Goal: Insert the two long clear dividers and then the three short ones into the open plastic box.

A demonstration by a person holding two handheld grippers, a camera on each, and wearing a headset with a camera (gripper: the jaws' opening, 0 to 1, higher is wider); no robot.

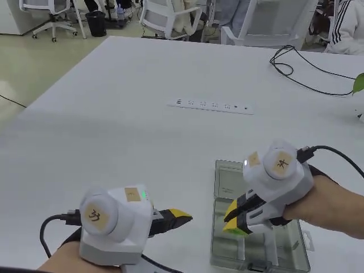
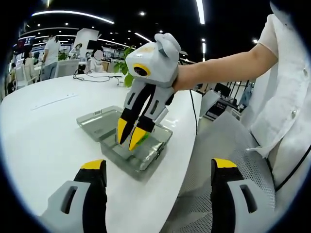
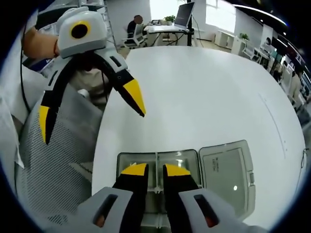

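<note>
While the left gripper hovers beside the open plastic box with jaws spread wide and empty, likely to stay clear, the right gripper hangs low over the base. Its jaws are drawn close on either side of a clear divider, apparently pinching it to steer it into its slots. That divider stands upright across the middle of the base, parallel to the laid-back lid; whether other dividers are seated is unclear.

Head cam looks down, gripper cams face each other, all share box
</note>
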